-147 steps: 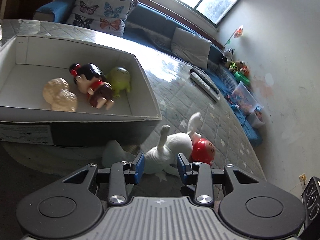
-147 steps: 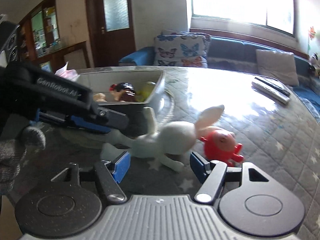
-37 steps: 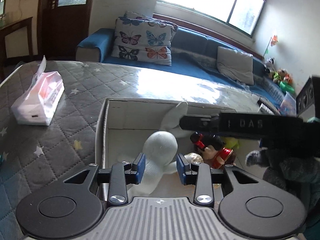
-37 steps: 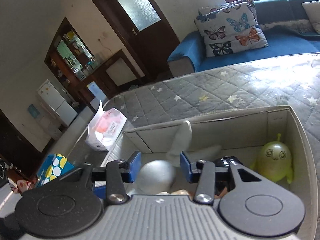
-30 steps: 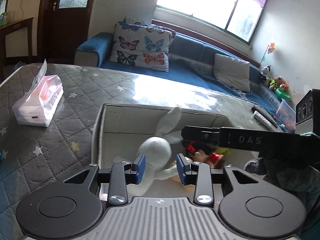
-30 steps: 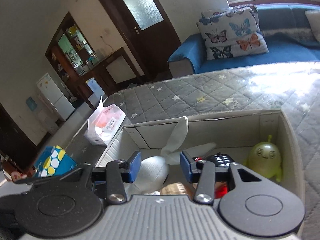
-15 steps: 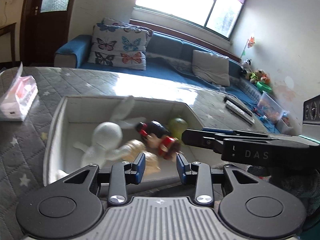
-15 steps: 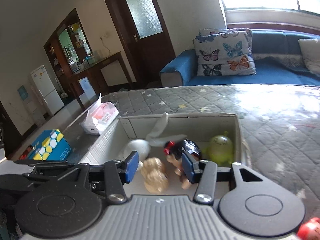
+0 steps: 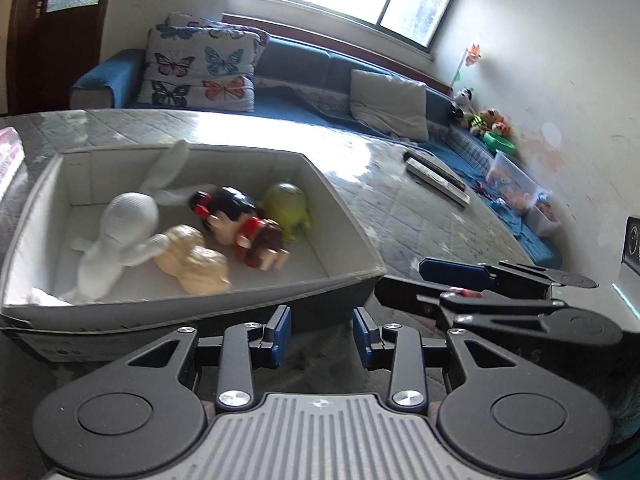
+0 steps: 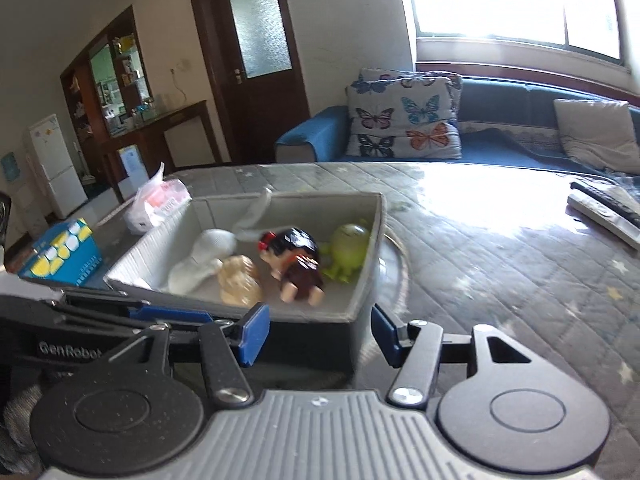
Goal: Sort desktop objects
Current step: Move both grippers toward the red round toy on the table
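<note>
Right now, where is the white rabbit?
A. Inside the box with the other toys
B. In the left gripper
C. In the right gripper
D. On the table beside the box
A: the rabbit lies inside the box, touching the cream toy, and both grippers are open and hold nothing.

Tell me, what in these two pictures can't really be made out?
- White rabbit doll: its lower end is hidden by the box wall in the left wrist view; blurred in the right wrist view.
- Tissue pack: cut off by the left edge of the left wrist view.
- Cabinet shelf items: too small in the right wrist view.
- Remotes: cut off by the right wrist view's right edge.
</note>
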### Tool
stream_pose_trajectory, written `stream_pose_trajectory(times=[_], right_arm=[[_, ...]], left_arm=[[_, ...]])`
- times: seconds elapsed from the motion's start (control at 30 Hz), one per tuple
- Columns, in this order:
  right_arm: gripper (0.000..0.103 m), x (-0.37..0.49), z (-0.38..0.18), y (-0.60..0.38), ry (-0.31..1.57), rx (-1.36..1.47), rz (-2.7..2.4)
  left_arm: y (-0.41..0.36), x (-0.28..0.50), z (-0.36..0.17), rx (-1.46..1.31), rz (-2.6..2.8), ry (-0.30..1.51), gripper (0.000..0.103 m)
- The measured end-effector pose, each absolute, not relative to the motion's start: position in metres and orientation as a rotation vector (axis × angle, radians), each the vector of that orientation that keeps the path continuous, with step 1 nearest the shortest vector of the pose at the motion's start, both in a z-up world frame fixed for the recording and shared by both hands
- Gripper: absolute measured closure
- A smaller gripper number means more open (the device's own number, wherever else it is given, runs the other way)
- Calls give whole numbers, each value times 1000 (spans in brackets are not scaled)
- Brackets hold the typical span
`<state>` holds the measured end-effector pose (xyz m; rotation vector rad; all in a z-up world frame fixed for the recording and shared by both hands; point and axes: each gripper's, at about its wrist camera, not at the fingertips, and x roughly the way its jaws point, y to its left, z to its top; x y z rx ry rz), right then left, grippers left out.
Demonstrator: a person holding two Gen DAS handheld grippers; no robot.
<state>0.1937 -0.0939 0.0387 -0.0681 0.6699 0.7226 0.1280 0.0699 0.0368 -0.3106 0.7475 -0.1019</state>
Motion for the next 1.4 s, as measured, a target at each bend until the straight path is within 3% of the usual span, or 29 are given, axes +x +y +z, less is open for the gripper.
stream_pose_trajectory(times=[0.73, 1.4], right_arm=[[30, 181, 3, -179, 668, -108, 517], [30, 225, -30, -205, 717, -81, 499]], left_arm=[[6, 154, 7, -288, -192, 838, 67], [-25, 191, 5, -350, -265, 819, 67]])
